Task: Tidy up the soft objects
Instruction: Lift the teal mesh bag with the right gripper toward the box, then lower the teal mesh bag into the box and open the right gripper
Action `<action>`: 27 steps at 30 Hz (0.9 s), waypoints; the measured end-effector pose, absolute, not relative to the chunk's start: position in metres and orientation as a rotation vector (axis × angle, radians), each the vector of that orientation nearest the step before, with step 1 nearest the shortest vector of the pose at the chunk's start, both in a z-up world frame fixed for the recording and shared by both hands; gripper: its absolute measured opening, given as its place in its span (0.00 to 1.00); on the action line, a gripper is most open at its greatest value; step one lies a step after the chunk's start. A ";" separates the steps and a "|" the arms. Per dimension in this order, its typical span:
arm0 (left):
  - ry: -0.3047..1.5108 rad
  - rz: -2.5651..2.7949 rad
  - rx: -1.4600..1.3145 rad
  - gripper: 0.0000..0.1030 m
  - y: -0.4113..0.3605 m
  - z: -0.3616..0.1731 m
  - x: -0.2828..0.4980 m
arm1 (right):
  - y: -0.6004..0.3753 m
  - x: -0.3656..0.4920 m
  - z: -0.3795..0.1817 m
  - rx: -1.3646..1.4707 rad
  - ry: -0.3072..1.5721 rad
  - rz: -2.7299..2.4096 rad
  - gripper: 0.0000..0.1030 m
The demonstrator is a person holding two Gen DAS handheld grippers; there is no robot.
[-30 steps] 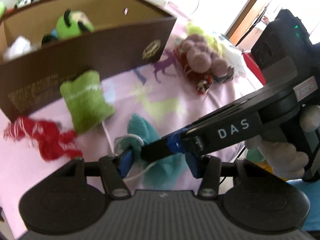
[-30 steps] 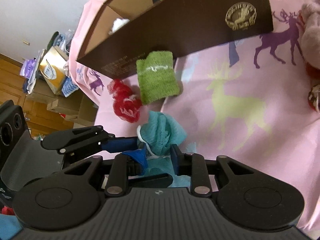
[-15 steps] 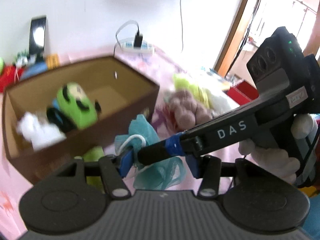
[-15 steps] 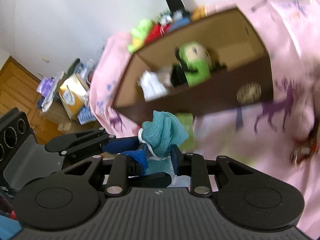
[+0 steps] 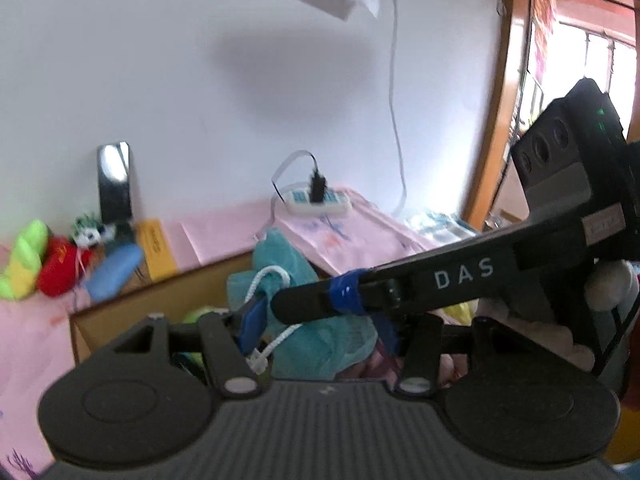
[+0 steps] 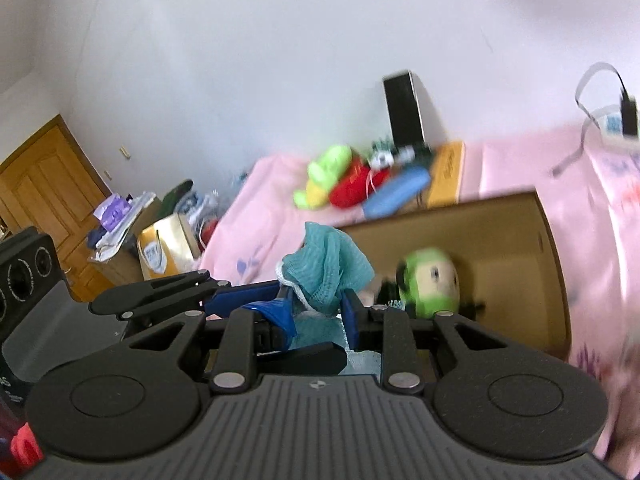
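Above: teal mesh pouf (image 6: 328, 268) pinched jointly by left gripper (image 5: 316, 320) and right gripper (image 6: 318, 312), both fingers closed on it, held over cardboard box (image 6: 480, 236) (green plush (image 6: 430, 282) inside; other contents blurred).

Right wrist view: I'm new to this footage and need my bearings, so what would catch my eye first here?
The teal mesh puff stands out most, pinched between both grippers, the right gripper and the left gripper, just above the near edge of the open cardboard box. Next is the bright green plush lying inside that box. Behind the box, a pile of colourful soft toys rests on the pink cloth by the wall.
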State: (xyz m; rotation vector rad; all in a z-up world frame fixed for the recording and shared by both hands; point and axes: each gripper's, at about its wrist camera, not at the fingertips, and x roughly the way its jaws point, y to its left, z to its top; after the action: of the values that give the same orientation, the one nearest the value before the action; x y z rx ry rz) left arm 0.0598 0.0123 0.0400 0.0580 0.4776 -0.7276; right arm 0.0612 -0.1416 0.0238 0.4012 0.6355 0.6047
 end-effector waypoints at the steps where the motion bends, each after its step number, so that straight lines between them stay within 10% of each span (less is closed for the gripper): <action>1: 0.469 -0.719 0.050 0.51 0.014 0.039 0.066 | -0.139 0.068 0.024 0.394 0.621 0.604 0.08; 27: 0.822 -0.678 -0.099 0.52 0.024 -0.072 0.134 | -0.110 0.126 -0.062 0.257 0.944 0.538 0.12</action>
State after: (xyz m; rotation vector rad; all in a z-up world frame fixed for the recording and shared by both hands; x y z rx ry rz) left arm 0.1342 0.0236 -0.0718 -0.0990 0.8215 -0.6783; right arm 0.1256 -0.1097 -0.0625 0.2571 0.9439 0.5381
